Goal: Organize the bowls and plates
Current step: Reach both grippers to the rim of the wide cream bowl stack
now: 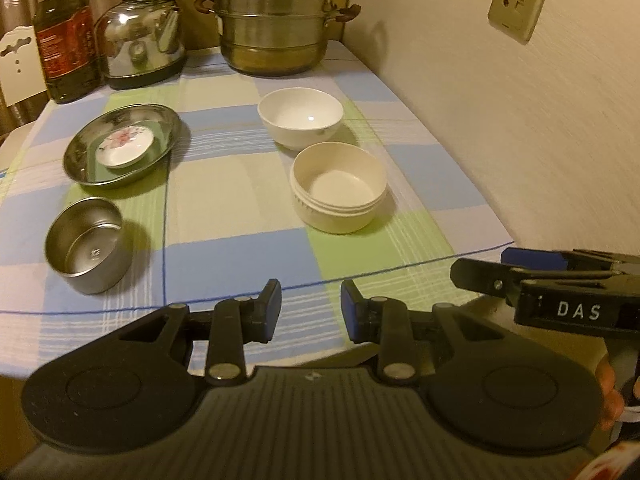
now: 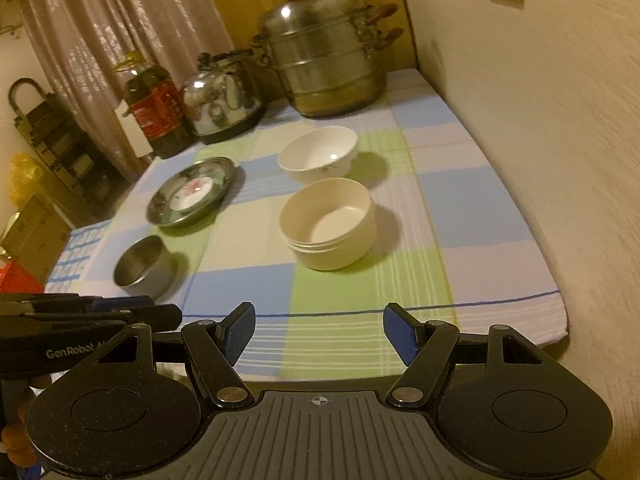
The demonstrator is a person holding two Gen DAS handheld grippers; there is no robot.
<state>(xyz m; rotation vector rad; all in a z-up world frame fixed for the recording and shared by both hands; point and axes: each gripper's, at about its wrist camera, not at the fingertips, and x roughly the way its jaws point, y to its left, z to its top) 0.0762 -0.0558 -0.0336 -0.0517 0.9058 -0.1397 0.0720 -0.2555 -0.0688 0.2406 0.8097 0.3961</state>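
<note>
My left tongs [image 1: 310, 306] and right tongs [image 2: 318, 330] hover at the near edge of a checked tablecloth [image 1: 224, 208], both empty, jaws apart, the right wider. At twelve o'clock a glossy white bowl [image 1: 301, 117] nearly touches a matte cream bowl [image 1: 339, 186]. At ten o'clock a floral saucer [image 1: 125, 147] lies in a steel plate [image 1: 80, 156], with a steel bowl [image 1: 85, 245] nearer. Steamer pot [image 1: 274, 20], kettle [image 1: 140, 40] and oil bottle [image 1: 66, 40] line the back. Only the right view shows a curtain [image 2: 120, 20].
</note>
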